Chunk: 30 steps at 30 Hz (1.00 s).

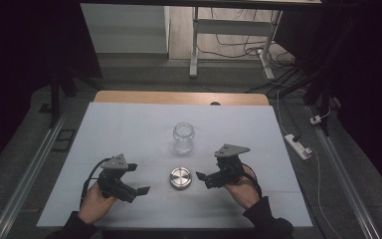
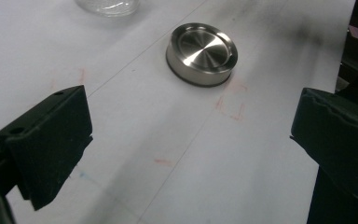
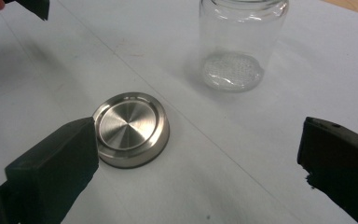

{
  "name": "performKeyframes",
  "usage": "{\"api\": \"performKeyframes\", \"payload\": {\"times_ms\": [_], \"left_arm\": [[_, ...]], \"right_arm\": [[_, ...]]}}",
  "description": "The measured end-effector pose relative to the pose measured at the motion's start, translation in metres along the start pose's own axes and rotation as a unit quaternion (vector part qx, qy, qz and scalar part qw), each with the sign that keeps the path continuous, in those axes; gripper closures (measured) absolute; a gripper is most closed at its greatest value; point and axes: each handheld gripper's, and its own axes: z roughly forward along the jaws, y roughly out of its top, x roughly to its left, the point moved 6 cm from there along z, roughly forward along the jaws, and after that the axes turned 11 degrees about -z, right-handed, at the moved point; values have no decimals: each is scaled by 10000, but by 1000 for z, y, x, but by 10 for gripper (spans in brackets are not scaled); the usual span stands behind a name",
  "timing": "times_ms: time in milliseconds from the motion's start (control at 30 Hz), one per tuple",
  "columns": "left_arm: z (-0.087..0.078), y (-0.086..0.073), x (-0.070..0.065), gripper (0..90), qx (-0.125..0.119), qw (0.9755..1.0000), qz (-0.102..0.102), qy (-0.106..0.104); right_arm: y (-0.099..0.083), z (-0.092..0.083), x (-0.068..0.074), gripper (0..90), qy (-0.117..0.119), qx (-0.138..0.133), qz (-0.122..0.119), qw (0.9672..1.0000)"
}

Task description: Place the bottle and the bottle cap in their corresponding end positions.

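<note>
The left gripper hovers left of the round brushed-steel lid, jaws spread wide and holding nothing. The lid itself lies flat, top up, on the white paper-covered table, a dark band showing round its base. It looks stiff and fairly dense for its size, and its polished top and smooth side wall would likely be slippery; the surest hold seems to be across the side wall, jaws on opposite flanks just above the dark band, squeezed squarely so it does not squirt out. Just beyond the lid stands the clear glass jar, upright, open-mouthed and empty. It is rigid but breakable and slick, and probably best taken round its body below the neck with modest force. Right of the lid, the right gripper is near it, jaws likewise parted and empty.
</note>
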Motion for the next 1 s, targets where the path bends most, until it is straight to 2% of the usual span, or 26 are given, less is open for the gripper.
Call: {"api": "performKeyframes", "payload": {"times_ms": [400,667,1000], "left_arm": [[-17,-15,8,0,-91,9995,-195,250],[-27,-24,12,0,-133,9987,-262,414],[-42,-38,15,0,-239,9972,-442,556]], "right_arm": [[-16,-19,2,0,-49,13,114,9999],[-26,-31,1,0,-164,19,193,9997],[-42,-49,-3,0,-352,24,350,9988]]}}
